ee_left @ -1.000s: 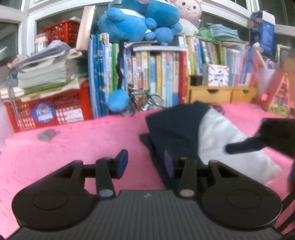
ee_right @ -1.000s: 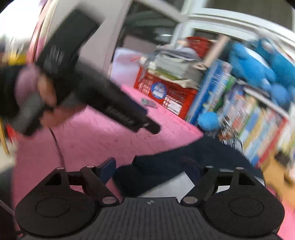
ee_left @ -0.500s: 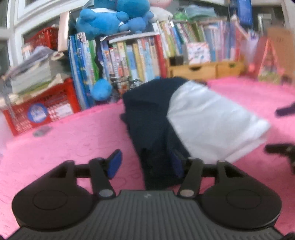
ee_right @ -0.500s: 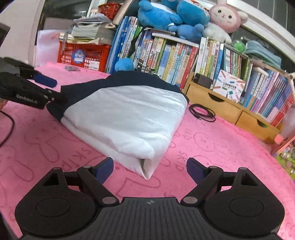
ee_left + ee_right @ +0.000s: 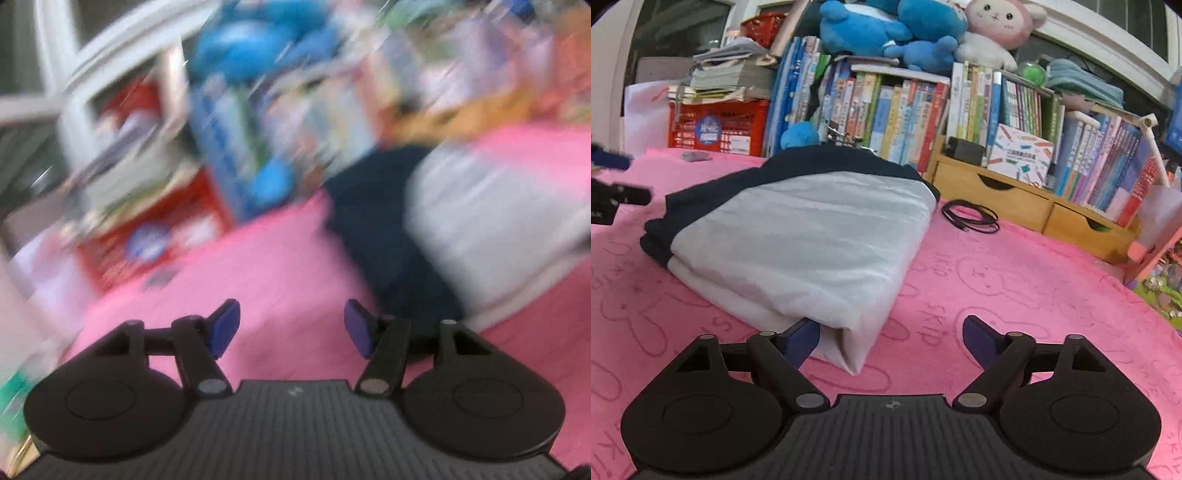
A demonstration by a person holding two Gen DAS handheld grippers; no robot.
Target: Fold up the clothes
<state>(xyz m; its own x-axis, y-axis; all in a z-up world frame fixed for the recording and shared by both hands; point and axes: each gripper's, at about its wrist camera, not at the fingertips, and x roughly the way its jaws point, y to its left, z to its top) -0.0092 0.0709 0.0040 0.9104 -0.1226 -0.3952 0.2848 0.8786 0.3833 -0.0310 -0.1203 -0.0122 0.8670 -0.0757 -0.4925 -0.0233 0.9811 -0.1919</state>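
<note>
1. Surface: pink towel cloth (image 5: 1015, 280), plush nap, pressed with rabbit outlines and lettering; it covers the whole work area. Far edge lined with upright books (image 5: 894, 107).
2. Right gripper (image 5: 886, 339): black body, blue pads. Jaws wide but closing; the near corner of the folded garment (image 5: 812, 240) lies between them, left pad against its edge, right pad apart over bare towel. Nothing gripped.
3. Left gripper (image 5: 291, 326): jaws about half apart, only pink towel between them, nothing held. View heavily blurred.
4. Folded garment: white body, dark navy sleeve and collar band on its far and left sides; thin woven fabric, lightly creased, stacked in a compact rectangle at the middle of the towel, layered edges showing at the near corner.
5. Progress (judged): folding appears essentially done; perhaps a final tidy or shift remains.
6. Surroundings: black coiled cable (image 5: 971, 218) right of the garment; wooden drawer unit (image 5: 1015, 199); red crate (image 5: 716, 125) far left; blue plush toys (image 5: 882, 29) atop the books.
</note>
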